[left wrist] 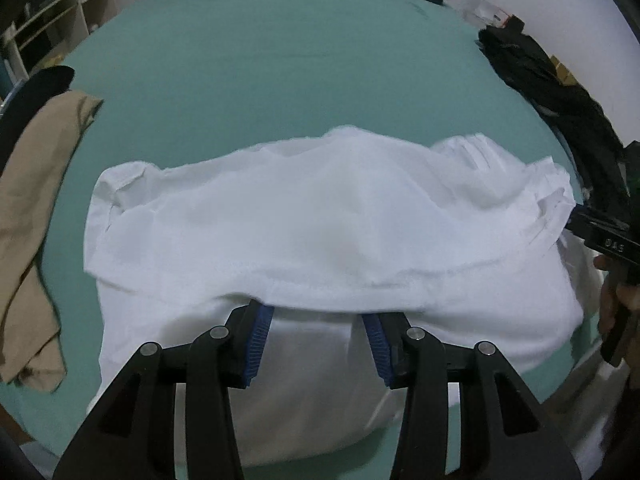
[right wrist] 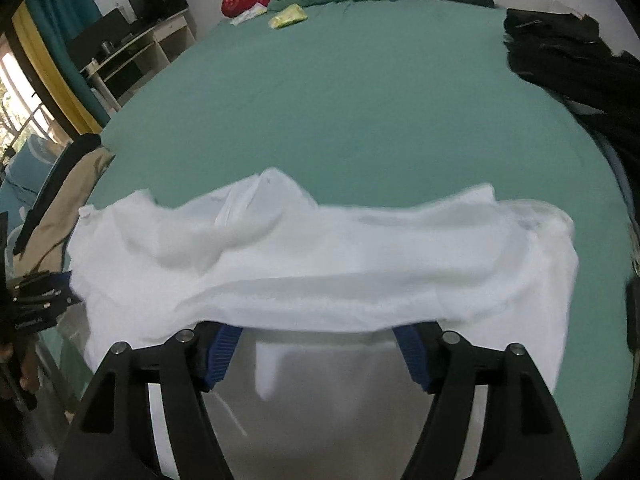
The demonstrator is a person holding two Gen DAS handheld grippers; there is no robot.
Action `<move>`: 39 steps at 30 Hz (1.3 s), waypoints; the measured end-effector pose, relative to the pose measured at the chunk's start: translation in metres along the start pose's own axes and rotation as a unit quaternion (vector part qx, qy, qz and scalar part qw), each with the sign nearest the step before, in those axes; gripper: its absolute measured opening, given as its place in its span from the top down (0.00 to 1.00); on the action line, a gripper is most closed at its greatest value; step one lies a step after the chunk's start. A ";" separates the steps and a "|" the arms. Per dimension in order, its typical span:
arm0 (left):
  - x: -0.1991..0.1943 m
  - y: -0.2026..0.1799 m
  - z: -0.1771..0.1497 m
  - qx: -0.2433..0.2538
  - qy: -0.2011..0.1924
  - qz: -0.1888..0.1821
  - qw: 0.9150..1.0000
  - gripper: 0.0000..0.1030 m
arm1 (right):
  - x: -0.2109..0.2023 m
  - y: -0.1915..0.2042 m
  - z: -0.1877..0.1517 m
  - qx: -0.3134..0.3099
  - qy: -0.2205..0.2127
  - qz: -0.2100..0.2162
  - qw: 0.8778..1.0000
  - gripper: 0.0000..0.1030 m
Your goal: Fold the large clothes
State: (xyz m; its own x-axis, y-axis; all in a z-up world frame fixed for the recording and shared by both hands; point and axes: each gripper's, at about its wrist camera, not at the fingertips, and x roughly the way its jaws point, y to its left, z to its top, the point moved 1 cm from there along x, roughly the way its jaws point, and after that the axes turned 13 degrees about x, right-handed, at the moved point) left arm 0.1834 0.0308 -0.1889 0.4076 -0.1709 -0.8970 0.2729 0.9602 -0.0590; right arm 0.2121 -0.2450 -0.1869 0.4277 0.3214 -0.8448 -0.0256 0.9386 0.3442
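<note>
White garment (left wrist: 328, 216) lies part-folded across the near end of the green bed (left wrist: 280, 72), left gripper (left wrist: 318, 320) and right gripper (right wrist: 318, 336) both spread and empty, so the loose fold may slump unevenly

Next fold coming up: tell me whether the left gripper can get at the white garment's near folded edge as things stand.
Probably yes. The left gripper stands open right at the white garment, its folded edge draped just over the blue pads, with nothing between them.
</note>
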 end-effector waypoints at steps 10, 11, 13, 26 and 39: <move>-0.006 0.009 0.041 -0.010 0.000 -0.051 0.999 0.54 | 0.031 -0.009 0.064 0.040 0.004 0.029 0.999 0.31; -0.008 0.010 0.042 -0.013 0.002 -0.058 0.998 0.54 | 0.032 -0.012 0.068 0.041 -0.002 0.021 0.999 0.31; -0.016 0.011 0.043 -0.021 -0.004 -0.064 0.998 0.54 | 0.034 -0.017 0.071 0.044 -0.008 0.011 0.999 0.31; -0.029 0.015 0.063 0.033 0.011 -0.055 0.998 0.54 | -0.008 0.000 0.029 -0.038 -0.062 -0.003 0.997 0.31; -0.007 0.035 0.088 0.041 0.020 -0.038 0.998 0.54 | 0.019 -0.001 0.023 -0.059 0.000 -0.012 0.998 0.31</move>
State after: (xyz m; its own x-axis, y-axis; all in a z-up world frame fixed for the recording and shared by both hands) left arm 0.2664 0.0461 -0.1458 0.3493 -0.2317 -0.9079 0.3719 0.9237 -0.0927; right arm 0.2412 -0.2423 -0.1938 0.4294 0.2994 -0.8520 -0.1222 0.9540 0.2737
